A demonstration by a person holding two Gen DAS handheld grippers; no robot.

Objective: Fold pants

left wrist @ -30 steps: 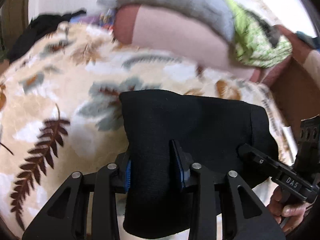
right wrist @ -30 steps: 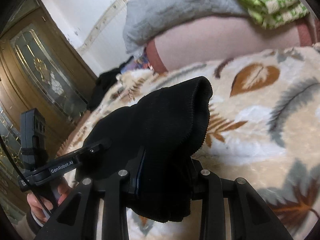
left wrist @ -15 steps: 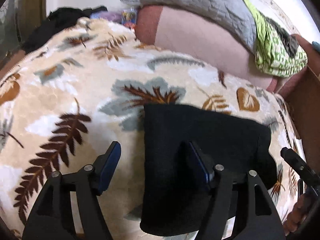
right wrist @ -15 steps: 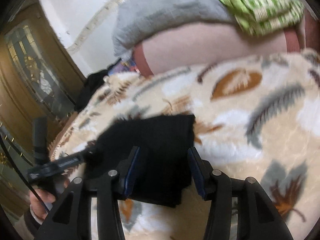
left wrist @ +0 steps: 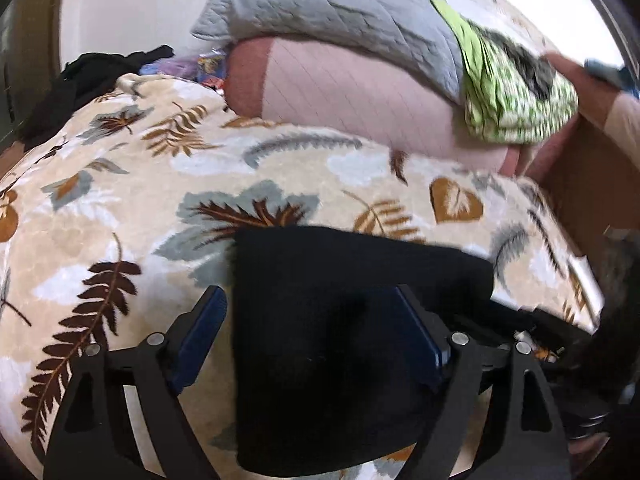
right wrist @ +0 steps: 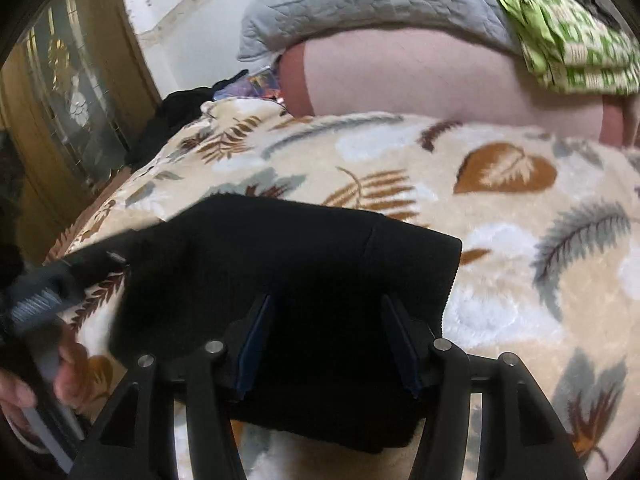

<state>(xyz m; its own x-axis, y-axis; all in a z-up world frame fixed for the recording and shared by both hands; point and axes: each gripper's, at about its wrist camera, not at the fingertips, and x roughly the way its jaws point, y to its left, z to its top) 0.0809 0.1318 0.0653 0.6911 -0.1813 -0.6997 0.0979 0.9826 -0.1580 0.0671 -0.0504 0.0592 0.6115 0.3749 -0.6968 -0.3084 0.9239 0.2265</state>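
The black pants [left wrist: 344, 312] lie folded into a compact rectangle on the leaf-patterned blanket [left wrist: 120, 200]. My left gripper [left wrist: 312, 336] is open above their left part, one finger off the cloth on the left, the other over it. In the right wrist view the pants [right wrist: 304, 264] lie flat, and my right gripper [right wrist: 328, 340] is open just above their near edge, holding nothing. The left gripper [right wrist: 44, 300] shows blurred at the left edge of that view.
A pink bolster [left wrist: 360, 96] with a grey quilt [left wrist: 340, 4] and a green patterned cloth [left wrist: 516, 100] lies at the head of the bed. Dark clothes [left wrist: 92, 76] sit at the far left corner. A wooden glazed door [right wrist: 60, 92] stands on the left.
Both grippers have let go of the pants and opened. The pants, held up a second ago, now lie flat on the blanket, and both grippers have drawn back slightly.
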